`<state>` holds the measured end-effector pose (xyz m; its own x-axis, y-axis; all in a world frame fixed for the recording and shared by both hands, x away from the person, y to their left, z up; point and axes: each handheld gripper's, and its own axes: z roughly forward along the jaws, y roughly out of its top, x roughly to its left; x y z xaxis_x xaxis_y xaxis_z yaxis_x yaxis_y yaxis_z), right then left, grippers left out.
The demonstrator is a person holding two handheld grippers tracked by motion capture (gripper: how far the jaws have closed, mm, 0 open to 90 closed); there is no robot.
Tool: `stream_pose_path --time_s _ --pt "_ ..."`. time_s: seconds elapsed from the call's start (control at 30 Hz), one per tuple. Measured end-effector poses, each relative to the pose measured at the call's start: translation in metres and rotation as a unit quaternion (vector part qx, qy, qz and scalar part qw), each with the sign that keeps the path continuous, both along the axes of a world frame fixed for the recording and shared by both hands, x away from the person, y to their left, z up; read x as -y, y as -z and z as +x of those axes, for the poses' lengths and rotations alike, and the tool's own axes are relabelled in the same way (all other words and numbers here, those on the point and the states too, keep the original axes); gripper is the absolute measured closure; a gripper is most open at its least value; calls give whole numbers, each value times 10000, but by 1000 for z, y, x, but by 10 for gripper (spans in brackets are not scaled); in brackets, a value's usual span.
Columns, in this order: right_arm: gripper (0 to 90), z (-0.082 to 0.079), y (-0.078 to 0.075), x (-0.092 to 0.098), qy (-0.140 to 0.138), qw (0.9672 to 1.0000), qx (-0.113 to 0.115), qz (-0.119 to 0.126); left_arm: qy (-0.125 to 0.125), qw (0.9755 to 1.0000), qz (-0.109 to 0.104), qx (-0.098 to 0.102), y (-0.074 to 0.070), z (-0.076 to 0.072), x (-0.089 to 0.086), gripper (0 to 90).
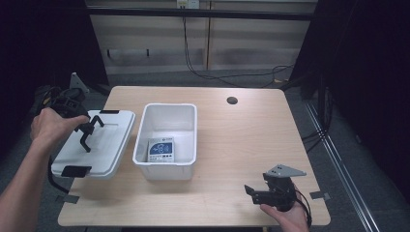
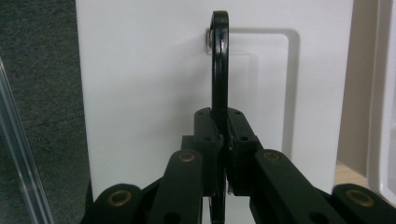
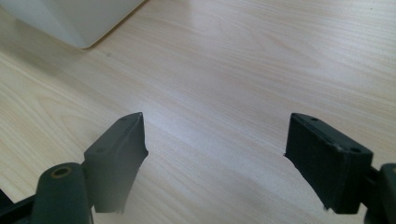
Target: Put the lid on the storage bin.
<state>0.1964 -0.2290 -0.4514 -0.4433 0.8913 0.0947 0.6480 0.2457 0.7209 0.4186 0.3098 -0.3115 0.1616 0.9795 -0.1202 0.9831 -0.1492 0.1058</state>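
Wooden bench (image 1: 241,145); white bin (image 1: 167,140) near its middle, w/ a printed card (image 1: 160,151) inside. White lid (image 1: 96,142) at left edge; left gripper (image 1: 89,131) clenched on its black handle (image 2: 219,60). Right gripper (image 1: 255,192), near front-right corner, jaws wide apart.

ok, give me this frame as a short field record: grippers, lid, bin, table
left gripper: shut on the lid handle, over the table's left edge
right gripper: open, holds nothing, above bare wood near the front right of the table
lid: white, black handle and black latches, lies left of the bin, partly overhanging the table edge
bin: white, open-topped, mid-table, a blue and white printed item on its floor
table: light wood, round cable hole near the far edge
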Motion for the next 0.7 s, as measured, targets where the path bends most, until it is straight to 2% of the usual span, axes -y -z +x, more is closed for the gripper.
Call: stream_pose_path --time_s 0.1,0.23,0.4,0.53,0.7 --pt "196 0 0 0 1 10000 3 -2 22 10000 -1 26 -4 -1 -1 851" --pt "196 0 0 0 6 10000 -5 1 -65 9999 75 103 -11 -2 -2 852" --pt "195 0 0 0 9 10000 -10 -3 -61 9996 -12 262 -19 -5 -4 852" --pt "195 1 1 0 -1 10000 17 -19 -45 9998 -15 178 -23 -4 -2 852" --pt "195 1 0 0 27 10000 -23 -10 36 9997 -43 252 -32 -4 5 851"
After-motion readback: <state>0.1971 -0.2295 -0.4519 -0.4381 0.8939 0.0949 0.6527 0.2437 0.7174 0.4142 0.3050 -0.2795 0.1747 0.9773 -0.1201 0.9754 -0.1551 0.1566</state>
